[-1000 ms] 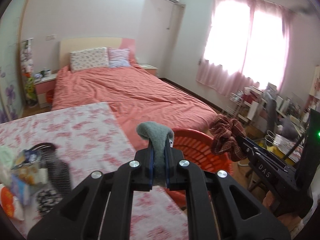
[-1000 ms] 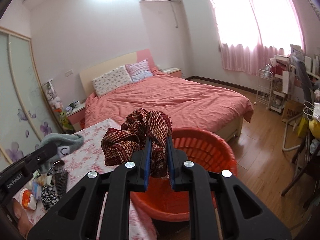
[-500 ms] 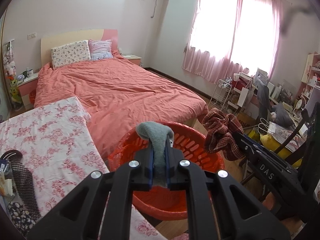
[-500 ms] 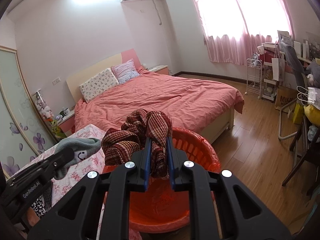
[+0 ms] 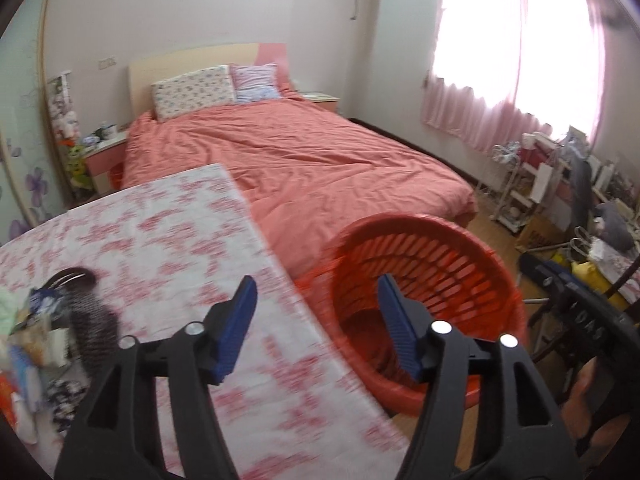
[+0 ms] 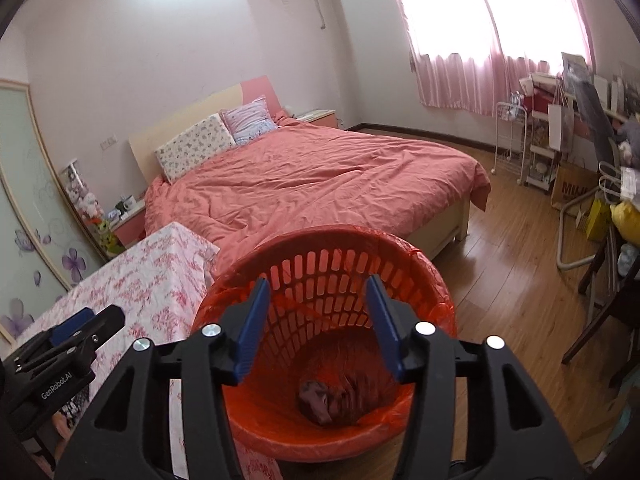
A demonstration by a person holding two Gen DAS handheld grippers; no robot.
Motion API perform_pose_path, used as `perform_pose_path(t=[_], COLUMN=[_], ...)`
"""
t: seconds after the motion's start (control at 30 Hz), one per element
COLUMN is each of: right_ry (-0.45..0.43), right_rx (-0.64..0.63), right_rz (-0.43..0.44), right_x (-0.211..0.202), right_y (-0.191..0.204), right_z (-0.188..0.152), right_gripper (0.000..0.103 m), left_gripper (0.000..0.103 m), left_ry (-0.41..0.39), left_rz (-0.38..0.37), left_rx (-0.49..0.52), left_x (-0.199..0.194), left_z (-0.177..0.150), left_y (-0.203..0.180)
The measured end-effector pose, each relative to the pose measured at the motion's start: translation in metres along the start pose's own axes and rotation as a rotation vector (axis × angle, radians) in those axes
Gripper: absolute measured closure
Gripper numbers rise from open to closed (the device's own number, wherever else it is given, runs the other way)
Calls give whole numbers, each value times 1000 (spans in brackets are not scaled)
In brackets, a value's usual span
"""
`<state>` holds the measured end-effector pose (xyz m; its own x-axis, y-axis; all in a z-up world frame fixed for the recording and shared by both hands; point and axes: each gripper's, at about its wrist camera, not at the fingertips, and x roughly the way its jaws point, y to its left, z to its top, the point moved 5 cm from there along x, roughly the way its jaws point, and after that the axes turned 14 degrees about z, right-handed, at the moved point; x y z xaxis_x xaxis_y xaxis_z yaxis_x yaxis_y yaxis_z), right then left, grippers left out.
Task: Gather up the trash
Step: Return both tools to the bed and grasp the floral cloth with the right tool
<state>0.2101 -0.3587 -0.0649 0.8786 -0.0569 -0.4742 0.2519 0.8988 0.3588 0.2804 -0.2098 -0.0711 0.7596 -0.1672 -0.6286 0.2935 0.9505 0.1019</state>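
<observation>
Beside the table's right edge: red basket [image 6: 420, 276], on the wooden floor [image 6: 516, 292] at the foot of the bed [image 6: 320, 176]; dark red cloth [image 6: 336, 396] bunched at the basket's bottom, below and between the right gripper [image 6: 318, 316] fingers, not touching them; right gripper spread apart, holding nothing; left gripper [image 5: 316, 328] likewise spread and holding nothing, straddling the floral table [image 5: 160, 240] edge and basket rim; clutter pile [image 5: 40, 344] at the table's left edge.
</observation>
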Motion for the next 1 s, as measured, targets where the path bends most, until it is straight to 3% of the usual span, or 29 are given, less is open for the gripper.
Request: perform_pose_path(t=[0.23,0.63,0.83,1.0], right_ry=[47,245,322,365], right_rx=[-78,-221,-289,-360], right_rz=[76,338,452,450], right_x=[3,30,41,60], right_y=[51,189,245,275], right_z=[-9,-82,-115,-138], right_gripper=[45,45,45,46], left_gripper=[31,26,22,16], left_ry=[27,89,133,152], left_rz=[131,448,518,527], left_rx=[-64,-250,-305,-318], left_x=[-22,-69,-79,-80], left_z=[-31,-103,-133,-146], left_y=[75,254,302,311])
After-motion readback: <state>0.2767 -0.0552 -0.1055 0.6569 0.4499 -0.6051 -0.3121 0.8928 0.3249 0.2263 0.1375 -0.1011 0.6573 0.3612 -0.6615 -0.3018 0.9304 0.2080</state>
